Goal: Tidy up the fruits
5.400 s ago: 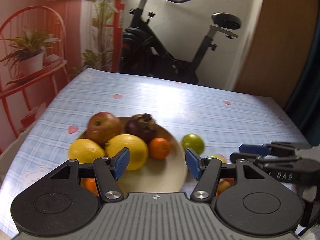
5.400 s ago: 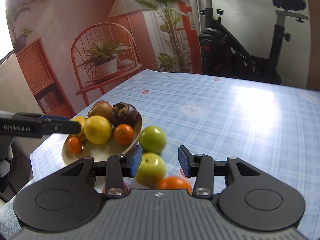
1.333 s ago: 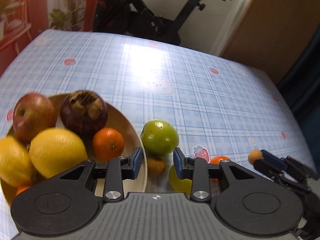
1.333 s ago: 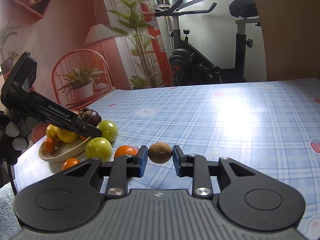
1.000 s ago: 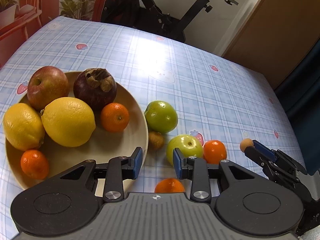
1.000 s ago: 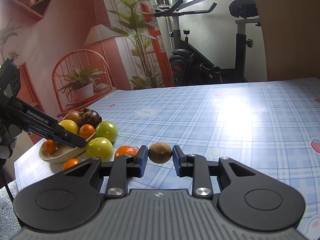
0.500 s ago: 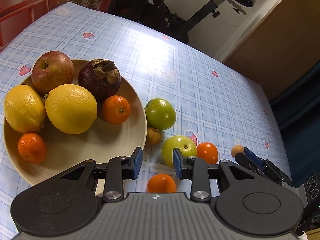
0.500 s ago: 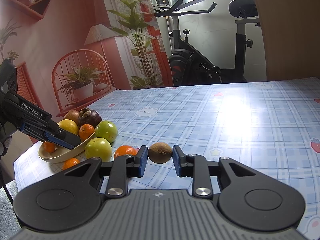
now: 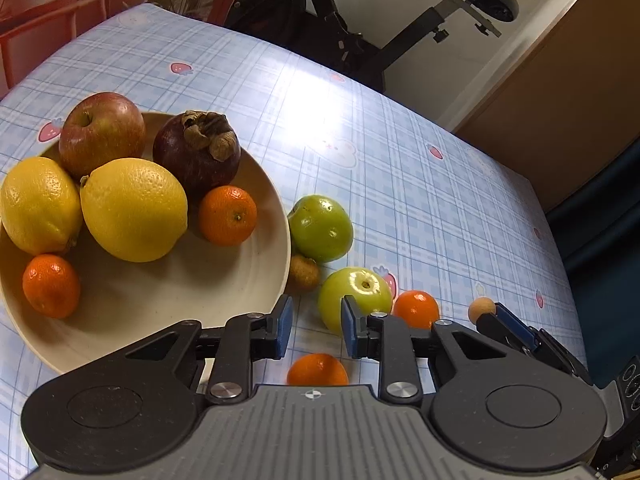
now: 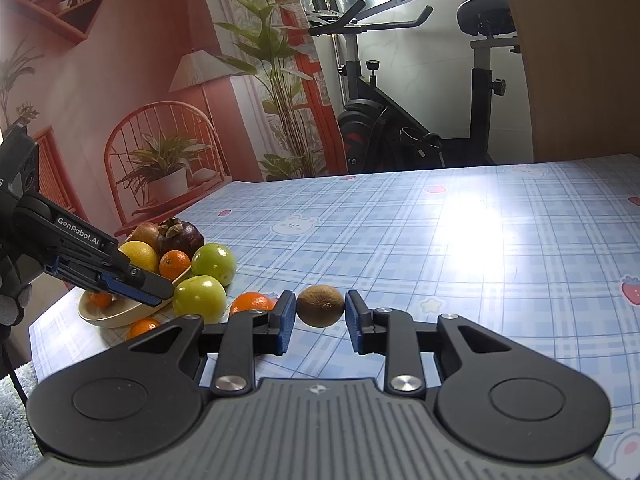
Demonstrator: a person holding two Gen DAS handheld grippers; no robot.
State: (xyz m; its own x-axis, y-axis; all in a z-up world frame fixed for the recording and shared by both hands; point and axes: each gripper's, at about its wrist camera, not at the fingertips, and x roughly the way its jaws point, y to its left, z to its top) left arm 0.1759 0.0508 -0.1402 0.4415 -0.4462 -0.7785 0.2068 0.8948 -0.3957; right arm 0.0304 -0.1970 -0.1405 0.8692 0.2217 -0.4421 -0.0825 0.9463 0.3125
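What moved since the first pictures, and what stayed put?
The right gripper left the green apples and took hold of a small brown fruit. The left gripper rose and tilted down over the table. The beige bowl and its fruit stayed put; both green apples remain outside it.

On the plate [image 9: 120, 312], left of and beyond the left gripper's jaws, lie six fruits: two lemons [image 9: 134, 209], two small oranges [image 9: 228, 215], one red apple [image 9: 102, 133] and one mangosteen [image 9: 197, 153].

On the tablecloth [image 9: 420, 200], ahead and right of those jaws, lie five more: two green apples [image 9: 320, 227], two loose oranges [image 9: 416, 309] and one small brown fruit [image 9: 304, 273] just beside the plate's rim.

One brown kiwi [image 10: 321, 305] sits between the right gripper's jaws.

Twelve fruits, one plate.
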